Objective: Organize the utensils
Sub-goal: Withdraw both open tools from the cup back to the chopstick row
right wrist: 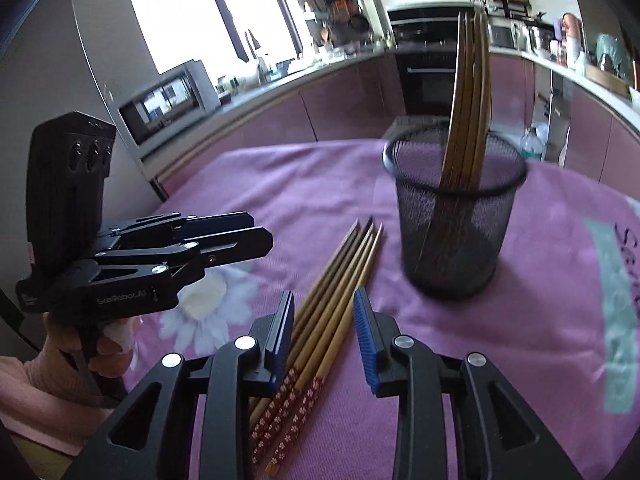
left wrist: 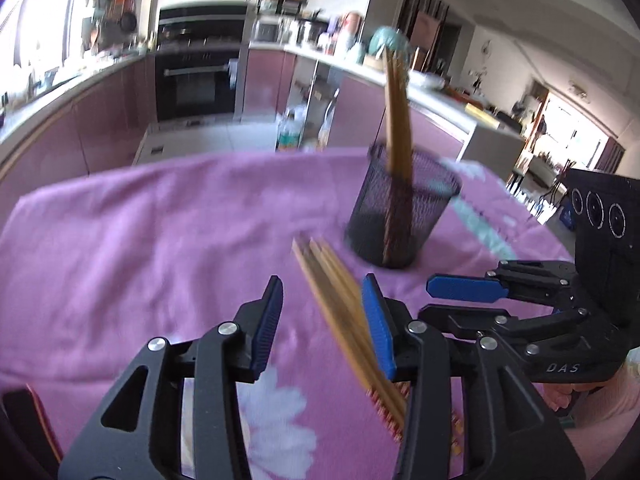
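A black mesh cup [left wrist: 404, 208] [right wrist: 456, 212] stands on the pink cloth and holds several wooden chopsticks [left wrist: 396, 120] [right wrist: 468, 96] upright. Several more chopsticks [left wrist: 340, 304] [right wrist: 332, 304] with red patterned ends lie loose on the cloth in front of the cup. My left gripper [left wrist: 324, 312] is open just above them, with its right pad close beside them. My right gripper [right wrist: 324, 328] is open over the same bundle, with the sticks between its jaws. Each gripper shows in the other's view, the right one [left wrist: 468, 300] and the left one [right wrist: 240, 236].
The pink flowered tablecloth [left wrist: 140, 240] [right wrist: 540, 300] covers the table. Behind it are pink kitchen cabinets, an oven [left wrist: 196, 80] and crowded counters. A pale green printed band [right wrist: 616, 320] runs along the cloth at the right.
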The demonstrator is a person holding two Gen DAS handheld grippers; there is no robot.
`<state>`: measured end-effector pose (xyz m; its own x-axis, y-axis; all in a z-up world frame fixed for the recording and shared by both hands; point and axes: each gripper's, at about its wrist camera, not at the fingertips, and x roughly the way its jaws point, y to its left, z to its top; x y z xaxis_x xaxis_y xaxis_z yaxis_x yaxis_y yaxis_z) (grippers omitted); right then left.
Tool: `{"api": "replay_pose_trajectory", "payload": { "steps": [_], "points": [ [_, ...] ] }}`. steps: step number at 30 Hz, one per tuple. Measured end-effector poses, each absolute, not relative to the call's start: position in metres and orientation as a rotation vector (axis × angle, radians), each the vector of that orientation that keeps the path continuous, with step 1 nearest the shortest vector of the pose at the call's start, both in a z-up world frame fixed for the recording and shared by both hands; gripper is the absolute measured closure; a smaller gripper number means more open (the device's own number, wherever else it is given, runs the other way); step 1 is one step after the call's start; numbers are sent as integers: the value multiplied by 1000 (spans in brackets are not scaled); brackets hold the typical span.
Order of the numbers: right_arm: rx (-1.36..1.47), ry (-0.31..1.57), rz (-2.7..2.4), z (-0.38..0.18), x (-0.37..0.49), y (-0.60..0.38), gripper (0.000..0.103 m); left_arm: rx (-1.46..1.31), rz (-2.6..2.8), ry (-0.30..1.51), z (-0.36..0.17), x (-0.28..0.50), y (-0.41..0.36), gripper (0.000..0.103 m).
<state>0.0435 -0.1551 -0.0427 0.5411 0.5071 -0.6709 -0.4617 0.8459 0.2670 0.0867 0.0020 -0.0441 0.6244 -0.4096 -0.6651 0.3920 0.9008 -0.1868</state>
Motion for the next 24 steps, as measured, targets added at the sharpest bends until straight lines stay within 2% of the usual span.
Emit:
{"api": "replay_pose_trajectory", "payload": {
  "steps": [8, 24],
  "points": [
    [82, 897, 542, -68, 45, -150, 74, -18, -479, 866, -83, 88, -13, 62],
    [28, 909, 504, -80, 43, -143, 79, 56, -486, 905, -97, 88, -30, 64]
  ]
}}
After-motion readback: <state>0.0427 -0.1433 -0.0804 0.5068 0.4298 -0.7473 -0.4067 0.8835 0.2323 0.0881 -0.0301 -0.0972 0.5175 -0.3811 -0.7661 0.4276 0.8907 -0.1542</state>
